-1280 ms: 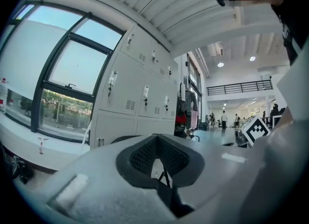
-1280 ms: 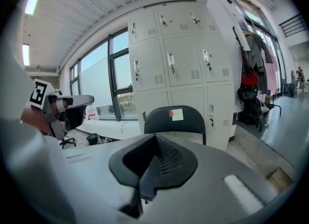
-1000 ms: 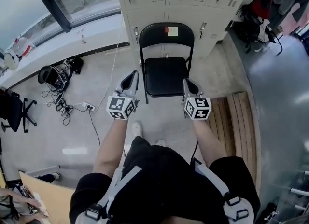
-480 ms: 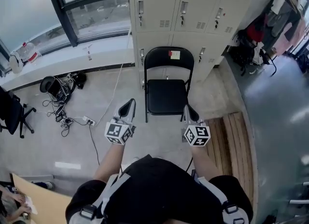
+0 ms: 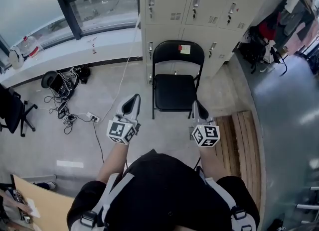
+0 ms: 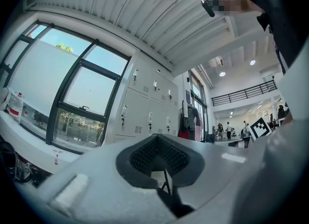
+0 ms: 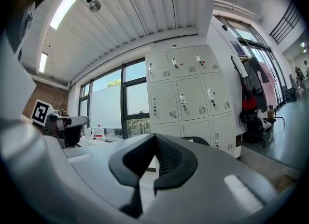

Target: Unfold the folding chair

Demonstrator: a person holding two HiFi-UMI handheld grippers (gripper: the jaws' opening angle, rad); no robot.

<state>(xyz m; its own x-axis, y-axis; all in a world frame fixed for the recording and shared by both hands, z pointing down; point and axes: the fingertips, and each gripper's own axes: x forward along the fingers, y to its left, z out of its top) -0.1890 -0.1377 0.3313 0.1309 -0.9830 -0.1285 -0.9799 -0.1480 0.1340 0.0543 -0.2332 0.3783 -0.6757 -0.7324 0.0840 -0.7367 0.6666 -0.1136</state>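
The black folding chair stands unfolded on the floor with its back toward the lockers and its seat flat. My left gripper is shut and empty, a little in front of the chair's left front leg. Off the chair's right front corner my right gripper is also shut, with nothing in it. Neither touches the chair. In the left gripper view the shut jaws point level at the lockers. The right gripper view shows its jaws closed, with the chair's back top just above them.
Grey lockers stand behind the chair. A window sill runs along the left. Cables and a power strip lie on the floor at the left, near an office chair. Wooden slats lie at the right, bags and clothes beyond.
Both grippers have drawn back from the sides of the seat toward the person and risen a little. The chair stays unfolded in place.
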